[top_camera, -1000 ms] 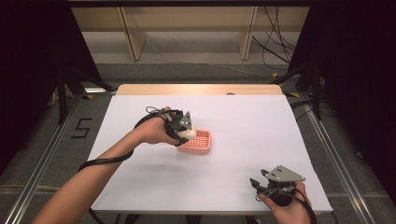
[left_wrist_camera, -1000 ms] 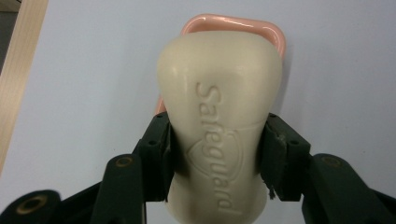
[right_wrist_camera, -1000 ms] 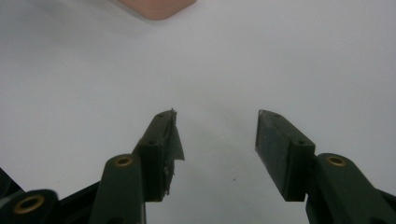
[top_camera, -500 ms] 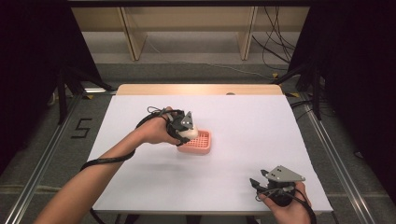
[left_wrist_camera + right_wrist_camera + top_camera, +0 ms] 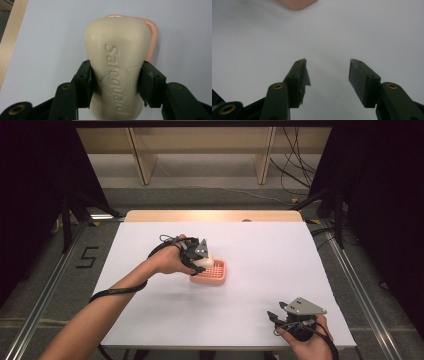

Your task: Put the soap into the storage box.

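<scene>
Right tool: the right tool [image 5: 281, 320] sits at the near right corner of the bench, held in the person's right hand [image 5: 305, 344]; in the right gripper view its two black jaws stand apart with bare white surface between them, holding nothing.
Bench: the bench [image 5: 260, 255] has a white top with a strip of pale wood along its far edge.
Left arm: the person's left forearm [image 5: 105, 307] reaches in from the near left toward the middle of the bench.
Left tool: the left tool [image 5: 200, 257] is at mid-bench; in the left gripper view its jaws press both sides of a bar of soap [image 5: 117, 67].
Soap: cream-coloured, stamped "Safeguard", gripped around its lower half, its rounded end pointing away from the tool.
Soap dish: a pink soap dish [image 5: 212, 275] with a gridded floor lies on the bench just past the left tool; the soap is held above its near left part.
Floor: grey floor, cables [image 5: 295, 175] and wooden shelving [image 5: 145, 157] lie beyond the bench.
</scene>
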Demonstrator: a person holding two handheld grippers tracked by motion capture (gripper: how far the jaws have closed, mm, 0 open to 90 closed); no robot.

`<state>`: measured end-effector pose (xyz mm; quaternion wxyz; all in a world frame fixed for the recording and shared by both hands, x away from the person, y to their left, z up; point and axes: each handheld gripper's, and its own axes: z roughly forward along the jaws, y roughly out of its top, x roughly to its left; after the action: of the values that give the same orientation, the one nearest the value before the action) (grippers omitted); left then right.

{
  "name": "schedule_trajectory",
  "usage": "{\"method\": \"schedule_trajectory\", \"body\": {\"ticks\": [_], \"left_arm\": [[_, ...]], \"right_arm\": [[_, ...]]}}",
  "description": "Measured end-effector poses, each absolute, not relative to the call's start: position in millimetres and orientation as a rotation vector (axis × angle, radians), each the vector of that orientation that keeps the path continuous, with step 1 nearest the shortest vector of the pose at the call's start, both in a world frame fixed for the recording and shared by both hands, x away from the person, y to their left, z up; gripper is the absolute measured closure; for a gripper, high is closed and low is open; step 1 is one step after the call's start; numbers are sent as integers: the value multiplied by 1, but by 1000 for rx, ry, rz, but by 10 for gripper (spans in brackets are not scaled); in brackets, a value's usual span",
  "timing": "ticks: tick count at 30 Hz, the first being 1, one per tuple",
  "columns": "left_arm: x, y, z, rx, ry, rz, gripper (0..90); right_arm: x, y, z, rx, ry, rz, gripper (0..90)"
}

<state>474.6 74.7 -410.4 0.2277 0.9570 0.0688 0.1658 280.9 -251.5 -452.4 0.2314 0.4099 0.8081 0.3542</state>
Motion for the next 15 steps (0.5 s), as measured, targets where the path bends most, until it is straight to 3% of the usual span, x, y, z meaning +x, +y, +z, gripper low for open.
{"method": "schedule_trajectory", "body": {"ticks": [15], "left_arm": [[477,72,-414,2617,201,459,495]], "right_arm": [[281,-252,-453,1126,2225,973,489]]}}
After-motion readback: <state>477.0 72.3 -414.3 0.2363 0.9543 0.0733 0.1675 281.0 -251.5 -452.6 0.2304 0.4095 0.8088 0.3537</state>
